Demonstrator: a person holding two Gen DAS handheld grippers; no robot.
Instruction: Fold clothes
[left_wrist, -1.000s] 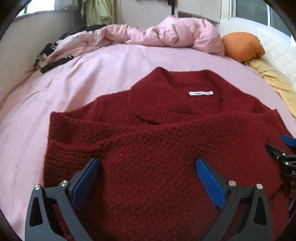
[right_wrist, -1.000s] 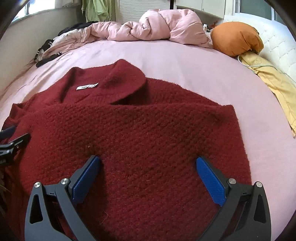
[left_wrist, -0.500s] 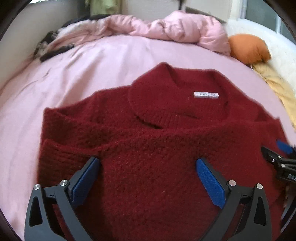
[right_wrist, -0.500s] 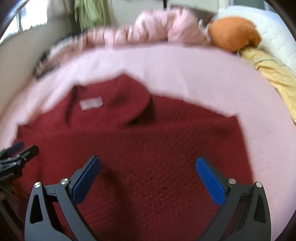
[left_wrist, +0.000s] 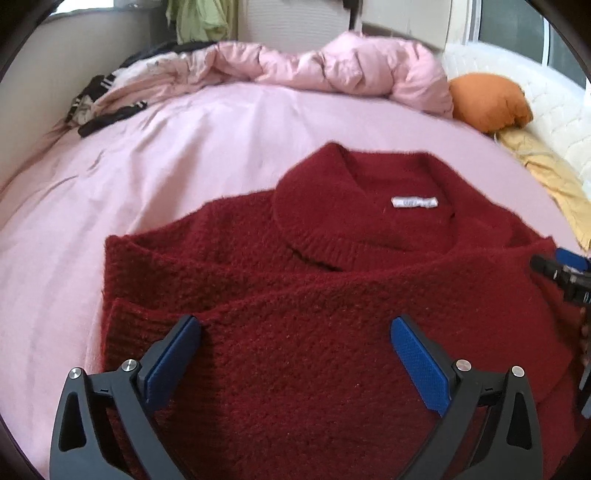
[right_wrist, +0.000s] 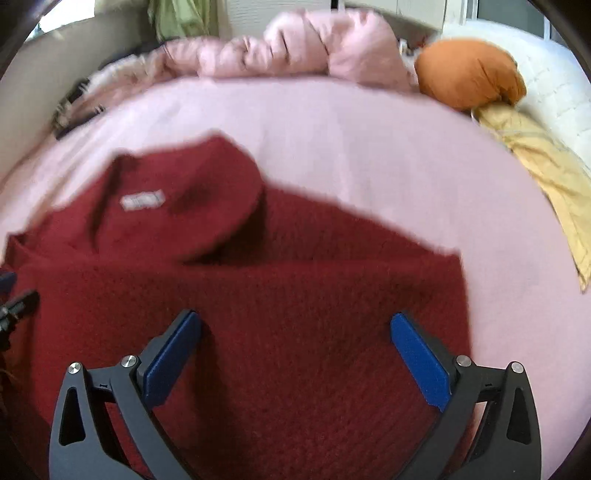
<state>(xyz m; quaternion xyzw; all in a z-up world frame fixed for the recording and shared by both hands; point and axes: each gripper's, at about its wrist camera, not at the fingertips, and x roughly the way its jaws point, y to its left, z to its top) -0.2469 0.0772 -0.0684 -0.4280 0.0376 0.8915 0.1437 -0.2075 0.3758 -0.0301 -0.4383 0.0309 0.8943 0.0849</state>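
A dark red knitted sweater (left_wrist: 332, 295) lies on the pink bed sheet (left_wrist: 166, 155), its lower part folded up over the chest; its collar with a white label (left_wrist: 414, 202) points away. My left gripper (left_wrist: 295, 336) hovers open over the sweater's left half, nothing between its blue pads. In the right wrist view the same sweater (right_wrist: 295, 295) fills the lower frame, label (right_wrist: 142, 200) at upper left. My right gripper (right_wrist: 295, 334) is open above the sweater's right half. The right gripper's tip (left_wrist: 557, 267) shows at the left view's right edge.
A bunched pink duvet (left_wrist: 332, 70) lies along the far side of the bed. An orange pillow (left_wrist: 487, 99) and yellow cloth (left_wrist: 550, 177) sit at the right. Dark and striped clothes (left_wrist: 99, 110) lie at the far left by the wall.
Both grippers have pulled back and risen a little from the sweater, staying open. The sweater appears lower and smaller in both views; the right view is blurred by motion.
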